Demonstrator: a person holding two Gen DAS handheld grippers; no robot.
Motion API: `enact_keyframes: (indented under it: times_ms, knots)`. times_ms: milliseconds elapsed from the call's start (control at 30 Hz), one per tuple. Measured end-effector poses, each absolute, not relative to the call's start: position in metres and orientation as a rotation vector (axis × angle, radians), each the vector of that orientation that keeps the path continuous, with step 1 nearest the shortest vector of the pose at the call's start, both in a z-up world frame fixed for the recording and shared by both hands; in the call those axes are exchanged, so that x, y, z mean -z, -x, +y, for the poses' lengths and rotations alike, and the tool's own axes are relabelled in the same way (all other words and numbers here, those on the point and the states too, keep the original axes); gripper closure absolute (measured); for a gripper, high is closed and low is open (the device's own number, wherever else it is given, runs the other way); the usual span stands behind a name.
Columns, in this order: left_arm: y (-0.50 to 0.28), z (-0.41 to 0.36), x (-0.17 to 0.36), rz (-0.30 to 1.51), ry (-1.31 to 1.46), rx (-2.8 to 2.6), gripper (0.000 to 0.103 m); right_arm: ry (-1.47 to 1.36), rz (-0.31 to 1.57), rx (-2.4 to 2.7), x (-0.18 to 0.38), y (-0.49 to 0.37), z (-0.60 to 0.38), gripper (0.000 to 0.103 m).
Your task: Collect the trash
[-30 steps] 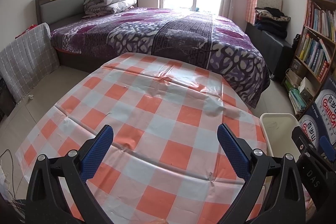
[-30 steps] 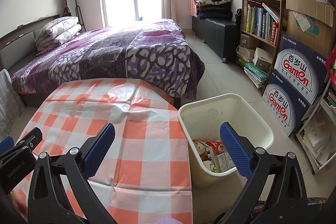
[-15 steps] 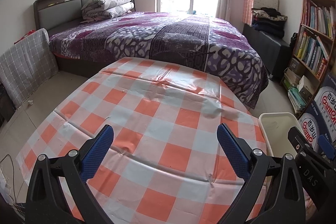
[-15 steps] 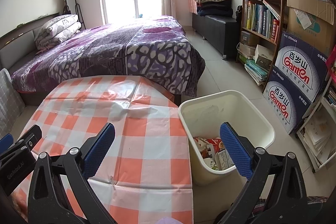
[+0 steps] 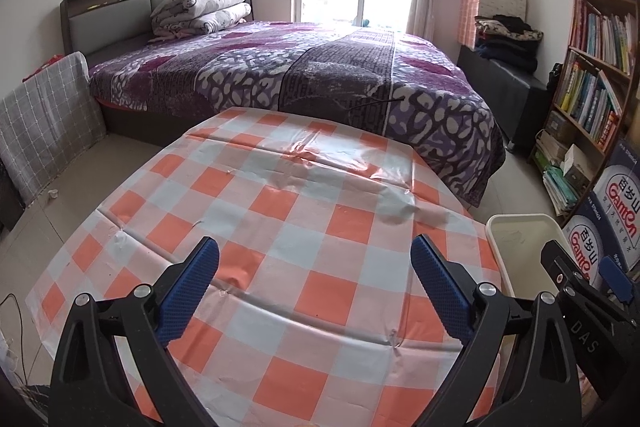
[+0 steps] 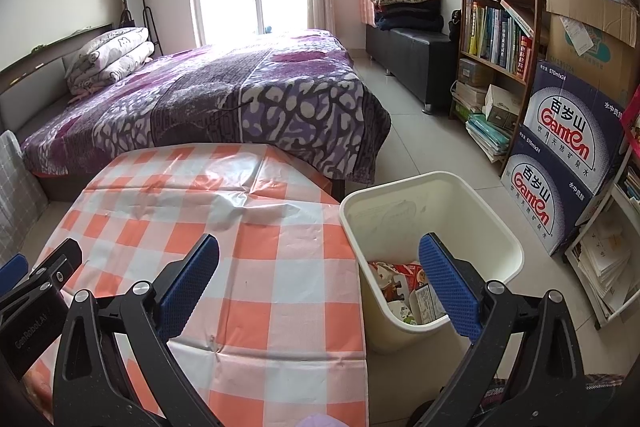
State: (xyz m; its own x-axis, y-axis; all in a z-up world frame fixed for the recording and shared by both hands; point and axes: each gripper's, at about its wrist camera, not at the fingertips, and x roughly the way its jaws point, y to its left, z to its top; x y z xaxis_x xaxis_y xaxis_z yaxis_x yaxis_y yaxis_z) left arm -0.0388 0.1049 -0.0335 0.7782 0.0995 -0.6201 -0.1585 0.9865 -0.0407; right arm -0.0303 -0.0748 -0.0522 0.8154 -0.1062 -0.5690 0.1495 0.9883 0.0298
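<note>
**binwatcher:** Where are you at with this one? Your left gripper (image 5: 314, 281) is spread wide over the checked tablecloth (image 5: 304, 227) with nothing between the pads, and your right gripper (image 6: 320, 277) is just as wide and just as empty, hanging half over the table edge and half over the bin (image 6: 434, 187).

**tidy_rig:** Looks to me like you're at the tail end, or between pickups. I can't spot a single scrap on the cloth in either view, only creases and shine. The trash I can see sits in the bottom of the bin: a red printed wrapper (image 6: 402, 277) and a small carton with print on it (image 6: 426, 303), plus bits I can't make out.

**binwatcher:** How full is it?

**tidy_rig:** Barely, the pile covers the floor of it and the cream walls are bare above that. It stands on the tiles right against the table's right side.

**binwatcher:** So what's next?

**tidy_rig:** My guess: scan for leftovers. There's a small pale thing on the floor (image 5: 52, 193) by the grey checked cloth on the far left, but it's too tiny to call trash. Anything there means a long reach down, then a carry across to the bin.
</note>
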Motion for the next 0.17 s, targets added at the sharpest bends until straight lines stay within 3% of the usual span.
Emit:
enact_keyframes:
  times_ms: [167]
  knots:
    - [0.0372,0.1051,0.0351,0.684,0.097,-0.137,0.009,-0.074,0.602,0.135,0.0513,0.0294,-0.0761,0.007]
